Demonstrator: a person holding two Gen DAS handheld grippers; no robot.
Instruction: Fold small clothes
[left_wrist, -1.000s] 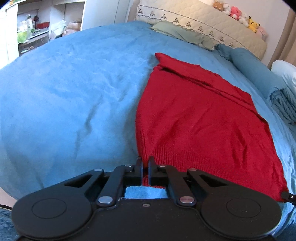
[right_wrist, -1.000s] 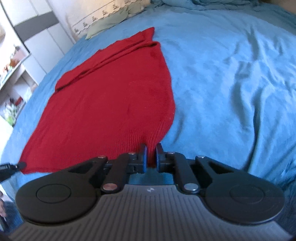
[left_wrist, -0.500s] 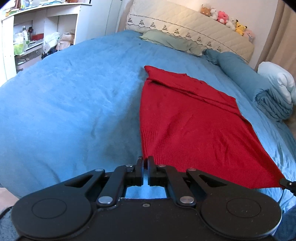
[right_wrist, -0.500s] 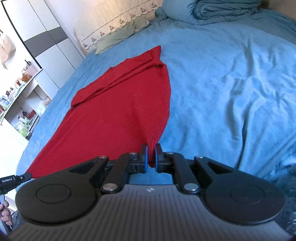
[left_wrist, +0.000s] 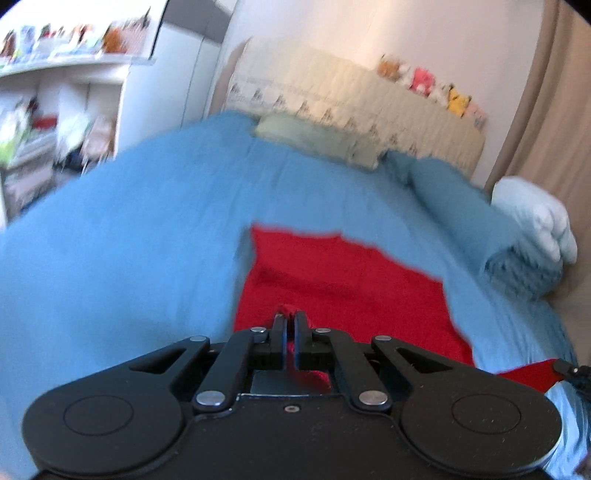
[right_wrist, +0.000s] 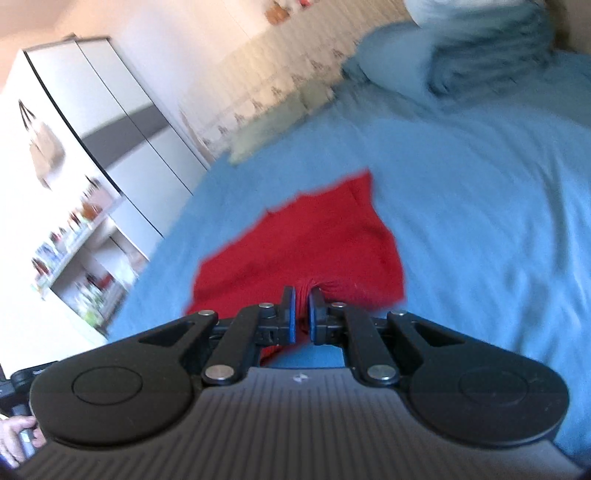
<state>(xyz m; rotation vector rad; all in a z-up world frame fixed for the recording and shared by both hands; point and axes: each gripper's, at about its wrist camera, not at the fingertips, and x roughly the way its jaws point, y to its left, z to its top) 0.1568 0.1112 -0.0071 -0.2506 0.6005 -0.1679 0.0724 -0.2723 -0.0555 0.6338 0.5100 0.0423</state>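
Observation:
A red knit garment lies on the blue bedspread; it also shows in the right wrist view. My left gripper is shut on its near left hem corner and holds it lifted over the cloth. My right gripper is shut on the near right hem corner, also lifted. The other gripper's tip shows at the right edge of the left wrist view, with red cloth in it. Both views are blurred by motion.
Pillows and a quilted headboard with plush toys stand at the far end. A rolled blue blanket and white bedding lie at the right. White shelves and a wardrobe stand to the left.
Both grippers have lifted the near hem and carried it forward over the garment toward the headboard. The visible red area has become shorter. Both stay shut on the hem.

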